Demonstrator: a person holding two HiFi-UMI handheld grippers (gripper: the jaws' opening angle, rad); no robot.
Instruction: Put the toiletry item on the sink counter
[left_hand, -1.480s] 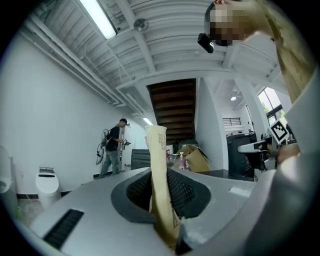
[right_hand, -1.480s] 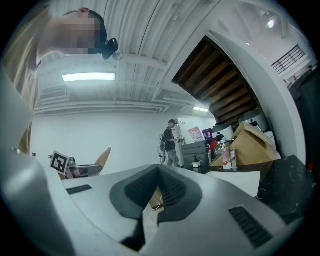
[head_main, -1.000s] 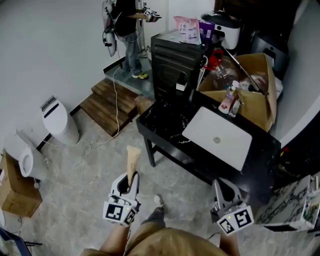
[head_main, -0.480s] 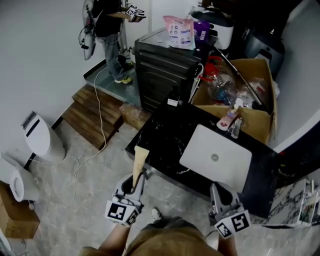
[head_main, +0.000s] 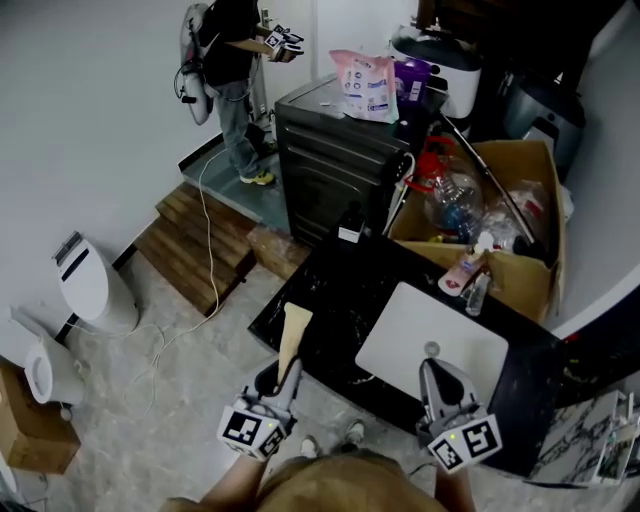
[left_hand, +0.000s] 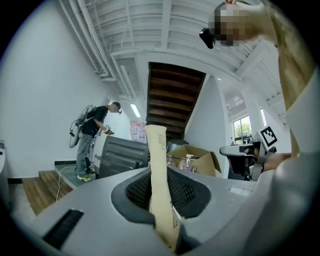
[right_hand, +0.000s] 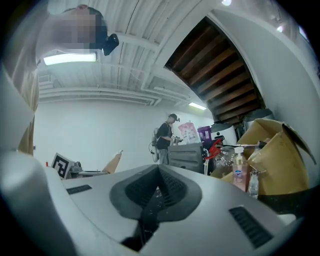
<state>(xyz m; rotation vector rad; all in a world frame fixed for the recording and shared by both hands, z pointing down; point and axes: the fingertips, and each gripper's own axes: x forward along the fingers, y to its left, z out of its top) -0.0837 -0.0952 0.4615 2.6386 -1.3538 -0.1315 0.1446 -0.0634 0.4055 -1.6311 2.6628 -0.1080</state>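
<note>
A flat beige tube, the toiletry item, stands upright in my left gripper, which is shut on its lower end. The tube's top lies over the front left edge of the black sink counter. In the left gripper view the tube rises between the closed jaws of the left gripper. My right gripper is shut and holds nothing, at the counter's front edge below the white basin. The right gripper view shows the right gripper with its jaws together.
A soap bottle stands at the counter's back right, beside an open cardboard box full of clutter. Behind the counter is a black cabinet. A person stands far back. Wooden steps, a white bin and a toilet are at left.
The counter has come nearer in the head view. Both grippers have moved up to its front edge, and the tube's top now overlaps the counter's left corner.
</note>
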